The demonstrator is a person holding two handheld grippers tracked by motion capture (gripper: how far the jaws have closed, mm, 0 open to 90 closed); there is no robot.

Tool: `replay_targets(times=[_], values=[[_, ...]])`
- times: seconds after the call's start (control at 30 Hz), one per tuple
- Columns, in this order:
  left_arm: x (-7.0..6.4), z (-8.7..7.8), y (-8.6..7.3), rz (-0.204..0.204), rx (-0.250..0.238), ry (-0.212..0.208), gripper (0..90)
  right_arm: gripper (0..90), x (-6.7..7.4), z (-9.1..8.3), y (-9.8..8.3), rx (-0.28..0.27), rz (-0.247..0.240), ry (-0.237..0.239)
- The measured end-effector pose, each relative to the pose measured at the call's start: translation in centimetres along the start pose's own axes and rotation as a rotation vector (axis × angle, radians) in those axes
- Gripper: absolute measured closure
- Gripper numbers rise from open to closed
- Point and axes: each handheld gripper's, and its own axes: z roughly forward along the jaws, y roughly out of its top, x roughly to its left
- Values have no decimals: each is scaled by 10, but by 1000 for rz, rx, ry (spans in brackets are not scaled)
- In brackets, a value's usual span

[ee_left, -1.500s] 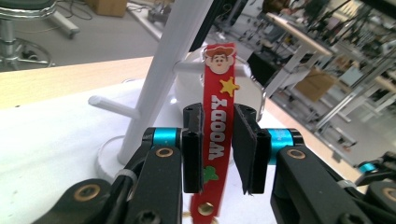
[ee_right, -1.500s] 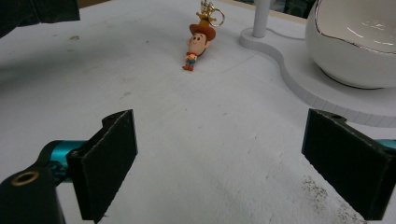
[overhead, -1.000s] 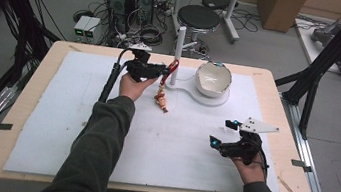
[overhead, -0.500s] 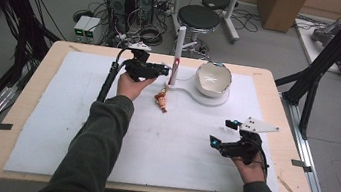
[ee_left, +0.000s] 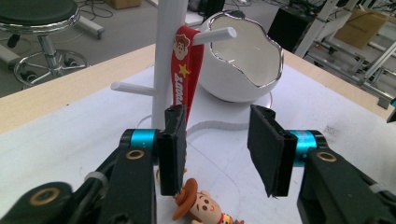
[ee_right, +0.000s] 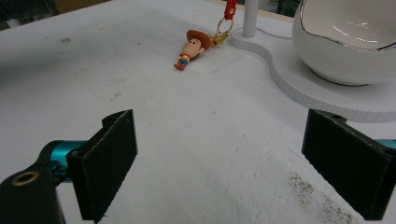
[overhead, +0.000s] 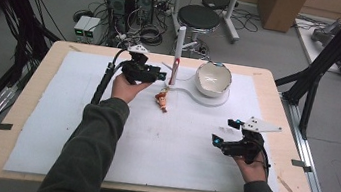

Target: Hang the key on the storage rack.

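Note:
A red strap (ee_left: 184,65) hangs from a peg (ee_left: 217,35) of the white stand (overhead: 178,51). Its cowboy figure (overhead: 162,100) lies on the white mat below, hat towards the stand. My left gripper (overhead: 161,76) hovers just in front of the stand, pointing at it. Its jaws have just been opening and now stand apart with nothing pressed between them. In the left gripper view (ee_left: 222,156) the strap hangs just beyond the left jaw. My right gripper (overhead: 223,131) rests low at the front right, wide open and empty (ee_right: 224,163), looking towards the figure (ee_right: 190,50).
A white egg-shaped bowl (overhead: 214,78) with a silver rim sits on the stand's flat base (ee_right: 299,74), right of the post. The white mat (overhead: 53,125) covers most of the wooden table. A stool and computer cases stand on the floor beyond the far edge.
The left gripper's jaws have parted and let go of the red strap, which now hangs from the peg on its own. The right gripper has not moved.

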Motion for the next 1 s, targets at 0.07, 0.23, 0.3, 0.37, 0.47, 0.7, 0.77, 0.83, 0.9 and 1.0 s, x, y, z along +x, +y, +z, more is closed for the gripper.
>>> replay_targets(times=[0.07, 0.23, 0.3, 0.37, 0.47, 0.7, 0.77, 0.83, 0.9, 1.0], values=[[-1, -3, -1, 9, -1, 4, 558, 96, 0, 0, 0, 5, 0, -5], [-4, -10, -2, 44, 27, 7, 528, 96, -1, -2, -1, 5, 0, -17], [-7, -14, -3, 57, 19, 8, 525, 96, -1, -3, -1, 8, -1, -20], [-8, -17, -5, 61, 15, 6, 518, 96, -1, -3, -1, 9, -3, -23], [-7, -21, -7, 68, 15, 14, 515, 96, 0, -2, -1, 13, -6, -27], [-5, -32, -14, 62, 18, 15, 497, 96, -1, -1, -1, 11, -7, -31], [-6, -33, -14, 78, 21, 15, 492, 96, 0, -2, -1, 11, -2, -31], [-8, -35, -13, 83, 17, 5, 485, 96, 0, -2, -1, 12, -1, -32], [-10, -37, -12, 86, 11, -2, 482, 96, 0, -2, 0, 13, -4, -35], [-14, -39, -12, 105, 17, -13, 470, 96, 1, -2, 0, 8, -3, -37]])
